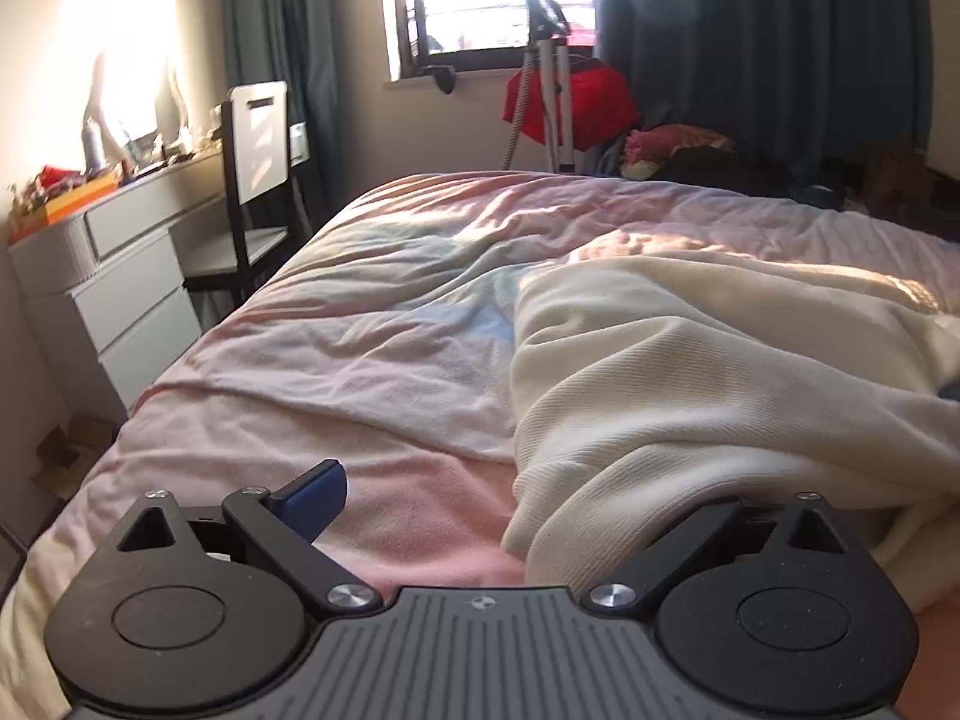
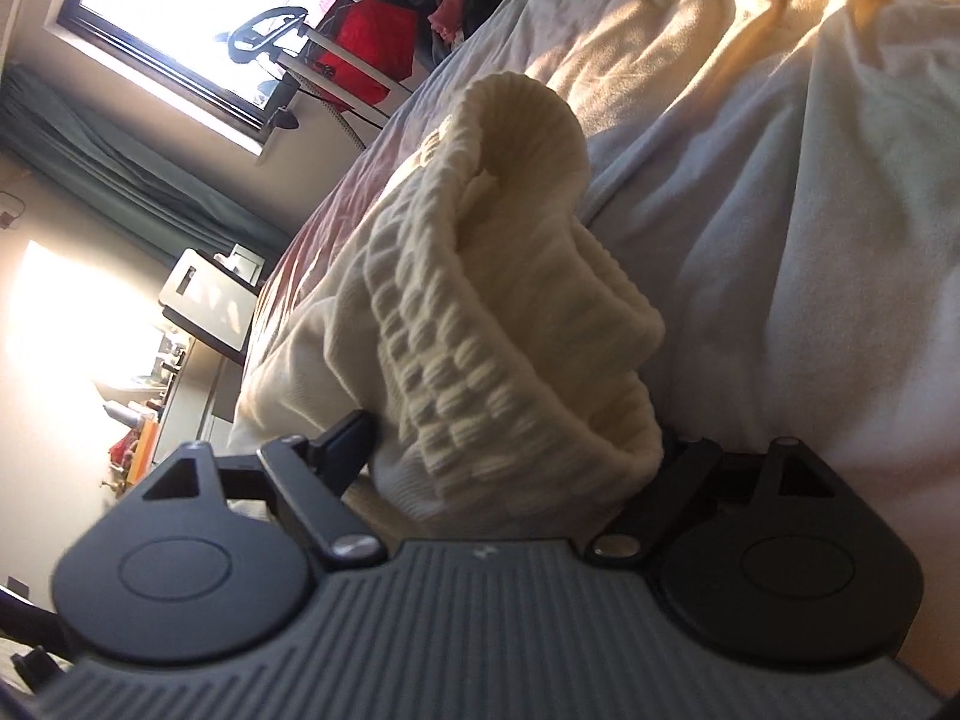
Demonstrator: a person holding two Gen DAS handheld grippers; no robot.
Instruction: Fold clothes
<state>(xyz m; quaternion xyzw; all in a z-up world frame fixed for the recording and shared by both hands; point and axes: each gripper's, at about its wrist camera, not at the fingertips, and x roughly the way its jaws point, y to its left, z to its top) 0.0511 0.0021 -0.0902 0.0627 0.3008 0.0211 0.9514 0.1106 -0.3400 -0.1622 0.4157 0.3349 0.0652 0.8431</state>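
Both claws' right fingers (buried) vanish under cream sweater (image 1: 690, 372).

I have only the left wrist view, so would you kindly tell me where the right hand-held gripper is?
Observer: The right hand-held gripper sits at the cream chunky-knit ribbed band of the garment, with its jaws apart on either side of it.
Operator: Is it clamped?
Observer: No, the band stands loose in an open loop, unpinched.
Operator: Thank you. Are both fingers visible?
Observer: Only one black finger shows. The band hides the other.
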